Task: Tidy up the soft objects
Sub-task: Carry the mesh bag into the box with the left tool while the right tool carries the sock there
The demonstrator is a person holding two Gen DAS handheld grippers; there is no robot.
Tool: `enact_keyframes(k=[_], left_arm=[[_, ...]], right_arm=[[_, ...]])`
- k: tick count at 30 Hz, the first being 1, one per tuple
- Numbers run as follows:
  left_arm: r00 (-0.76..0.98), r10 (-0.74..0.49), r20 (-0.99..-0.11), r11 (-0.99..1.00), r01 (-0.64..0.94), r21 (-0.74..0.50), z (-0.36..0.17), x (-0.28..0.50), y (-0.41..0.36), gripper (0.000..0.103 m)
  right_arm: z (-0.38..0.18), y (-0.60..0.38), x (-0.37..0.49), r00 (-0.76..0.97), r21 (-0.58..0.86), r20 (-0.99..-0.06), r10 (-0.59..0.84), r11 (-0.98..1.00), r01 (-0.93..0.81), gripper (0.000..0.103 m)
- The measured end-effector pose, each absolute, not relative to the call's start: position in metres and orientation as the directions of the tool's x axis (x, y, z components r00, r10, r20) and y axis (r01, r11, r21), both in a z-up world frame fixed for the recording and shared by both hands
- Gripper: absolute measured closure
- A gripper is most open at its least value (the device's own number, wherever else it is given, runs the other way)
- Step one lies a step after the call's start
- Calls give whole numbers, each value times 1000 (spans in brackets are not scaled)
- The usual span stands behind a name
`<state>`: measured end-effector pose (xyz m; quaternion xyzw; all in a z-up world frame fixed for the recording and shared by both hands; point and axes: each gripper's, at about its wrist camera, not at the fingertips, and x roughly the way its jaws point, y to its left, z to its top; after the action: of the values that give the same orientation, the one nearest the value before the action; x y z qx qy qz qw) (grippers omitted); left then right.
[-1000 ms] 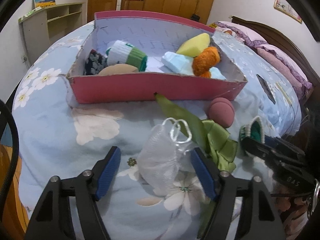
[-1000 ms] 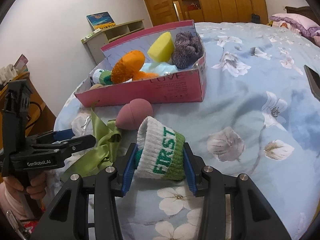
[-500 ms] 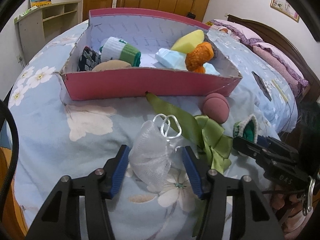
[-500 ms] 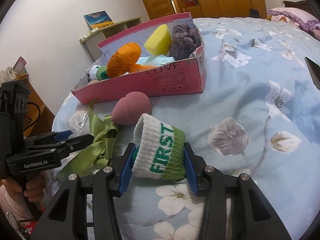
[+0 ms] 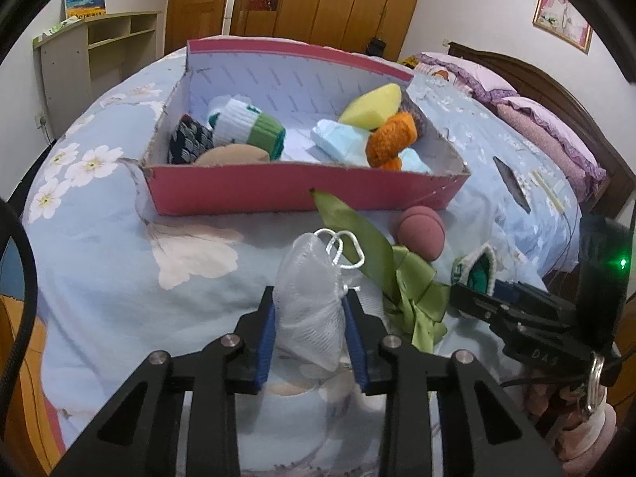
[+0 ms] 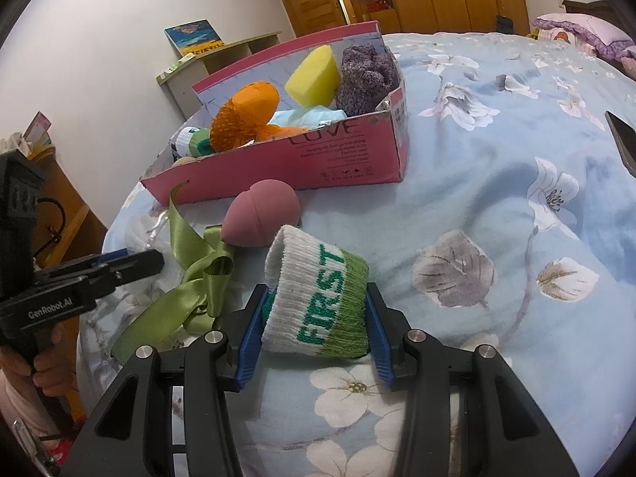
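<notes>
Presently I find the white mesh pouch (image 5: pixel 310 310) standing between the fingers of my left gripper (image 5: pixel 312 330), its long axis running away from the camera toward the pink box (image 5: pixel 302 194), drawstring loops at the far end. My right gripper (image 6: pixel 316 318) carries the rolled white-and-green sock (image 6: pixel 318 302) with its open white cuff pointing up and left toward the box, the "FIRST" lettering running along its length.

Between both grippers and the box lie a green ribbon (image 5: pixel 413 290) and a dusty-pink sponge ball (image 5: pixel 421 234), both on the flowered bed cover (image 6: pixel 516 218). The ribbon sits just beside the pouch and runs up to touch the box's near wall. The box already holds a yellow sponge (image 6: pixel 314 75), an orange knit piece (image 6: pixel 244 115), a purple knit bundle (image 6: pixel 365 75) and another white-and-green sock (image 5: pixel 250 127).

Left fingers are clamped tight on the pouch, squeezing it narrow. Right fingers grip the sock from both sides.
</notes>
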<state>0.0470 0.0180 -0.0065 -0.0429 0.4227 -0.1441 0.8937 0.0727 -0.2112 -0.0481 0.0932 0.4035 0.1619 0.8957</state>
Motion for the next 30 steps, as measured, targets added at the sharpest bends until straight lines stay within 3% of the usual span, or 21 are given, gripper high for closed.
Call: enact_keyframes(k=[30], left_arm=[[728,-246,-640,968,146,-205,49,51,60,71]], right_arm=[[-1,-201,63,697,257,-607,382,924,-283,60]])
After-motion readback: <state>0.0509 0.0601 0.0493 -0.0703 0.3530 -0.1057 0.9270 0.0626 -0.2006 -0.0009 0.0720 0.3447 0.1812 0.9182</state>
